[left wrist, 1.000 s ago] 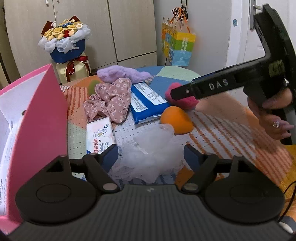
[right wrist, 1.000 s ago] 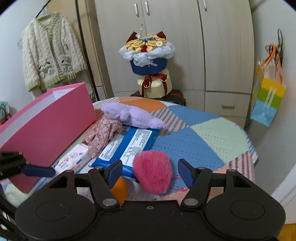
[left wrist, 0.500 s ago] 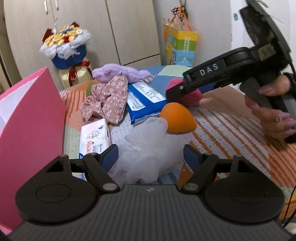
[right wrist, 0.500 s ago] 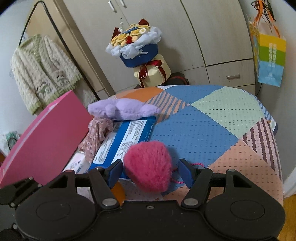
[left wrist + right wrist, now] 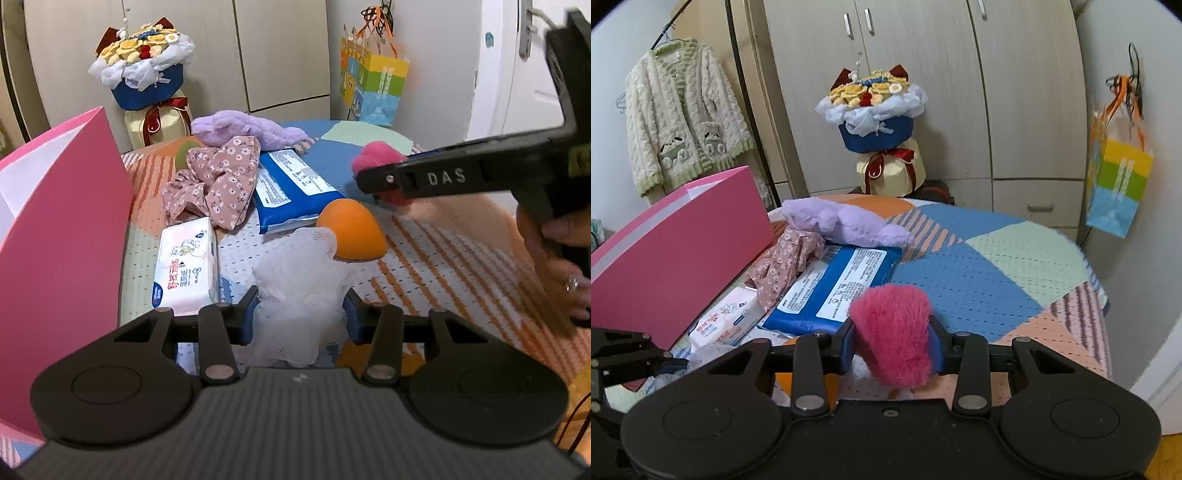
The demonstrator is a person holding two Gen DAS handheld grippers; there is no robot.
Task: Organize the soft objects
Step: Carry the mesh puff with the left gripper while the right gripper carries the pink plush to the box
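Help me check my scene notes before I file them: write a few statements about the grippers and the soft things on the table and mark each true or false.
1. The right gripper is shut on the pink pom-pom. True.
2. The left gripper holds the orange sponge. False: its jaws are closing on the white mesh puff.
3. The purple plush lies inside the pink box. False: it lies on the table.
4. The floral scrunchie lies beside the blue pack. True.

The left tool is closing on the white mesh puff; beyond it, the right tool grips a pink pompom.
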